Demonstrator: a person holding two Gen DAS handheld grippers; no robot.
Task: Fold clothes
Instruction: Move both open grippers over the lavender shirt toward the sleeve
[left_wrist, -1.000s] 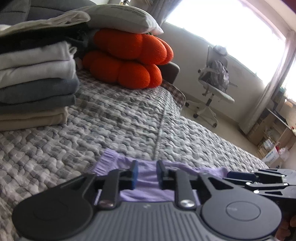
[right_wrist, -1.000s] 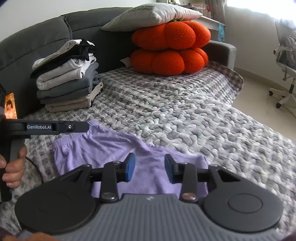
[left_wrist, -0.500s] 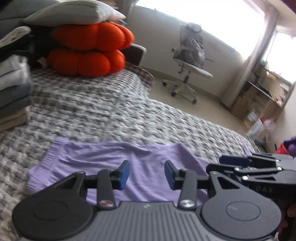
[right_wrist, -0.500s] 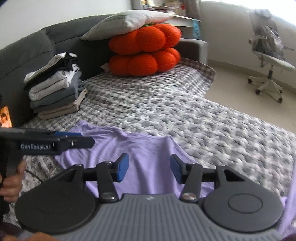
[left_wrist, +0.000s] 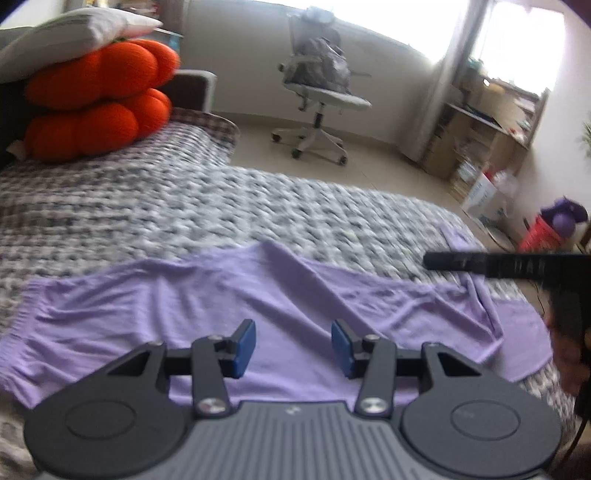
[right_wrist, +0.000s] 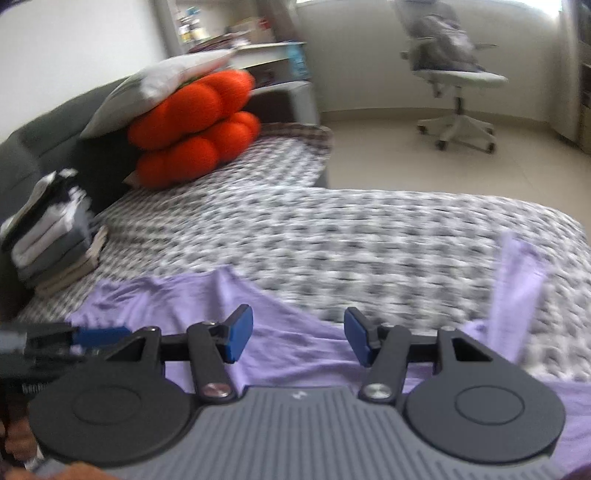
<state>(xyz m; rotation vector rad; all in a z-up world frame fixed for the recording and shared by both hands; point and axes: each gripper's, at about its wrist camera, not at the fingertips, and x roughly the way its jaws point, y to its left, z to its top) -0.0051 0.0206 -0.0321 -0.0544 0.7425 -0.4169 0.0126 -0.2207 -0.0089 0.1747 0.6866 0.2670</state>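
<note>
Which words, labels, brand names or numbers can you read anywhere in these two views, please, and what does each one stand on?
None can be read for certain.
Light lettering on the side of the right tool, seen from the left wrist: too blurred to read.
Small pale logo on the grey body behind the right tool's fingers, right wrist view: a mark, not legible text.
Pillow atop the orange cushions: no print legible.
White box on the floor: lettering blurred.

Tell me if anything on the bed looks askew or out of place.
The purple garment lies rumpled with creases, and one strip of it sticks up at the right end instead of lying flat. The folded stack looks tidy.
</note>
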